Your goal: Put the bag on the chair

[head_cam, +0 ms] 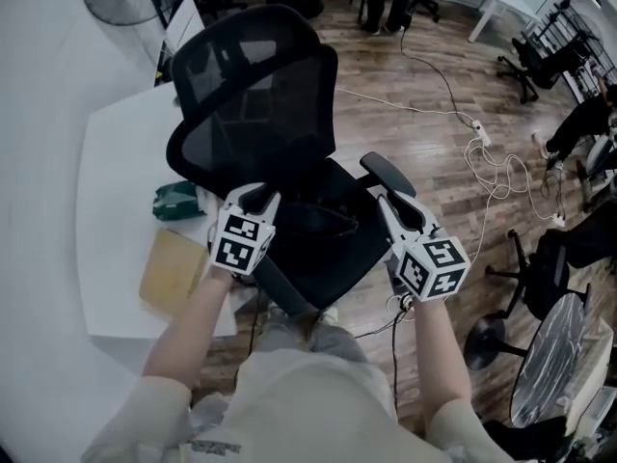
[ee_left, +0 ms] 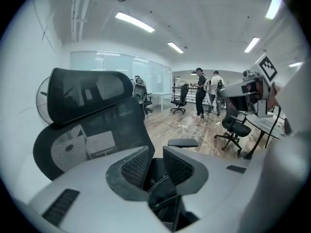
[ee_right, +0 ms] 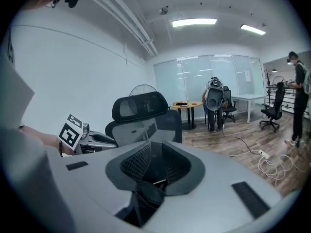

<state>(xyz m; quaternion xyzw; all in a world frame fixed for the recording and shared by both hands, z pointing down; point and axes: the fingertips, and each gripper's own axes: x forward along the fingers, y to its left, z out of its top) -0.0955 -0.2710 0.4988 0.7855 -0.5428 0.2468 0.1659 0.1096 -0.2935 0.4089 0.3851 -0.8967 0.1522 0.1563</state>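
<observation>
Left gripper [head_cam: 258,197], right gripper [head_cam: 389,201] pale grey — cream sleeves [head_cam: 145,408].

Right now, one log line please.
bag: dark, on chair seat | left gripper: above, jaws apart | right gripper: above, jaws apart | hold: none seen

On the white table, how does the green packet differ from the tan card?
The green packet is dark and crumpled; the tan card is pale, flat, larger. The packet lies by the chair, the card toward the near edge of the white table. Both rest on that table.

text: none legible | brands: none | numbers: none | signs: none readable in any view
</observation>
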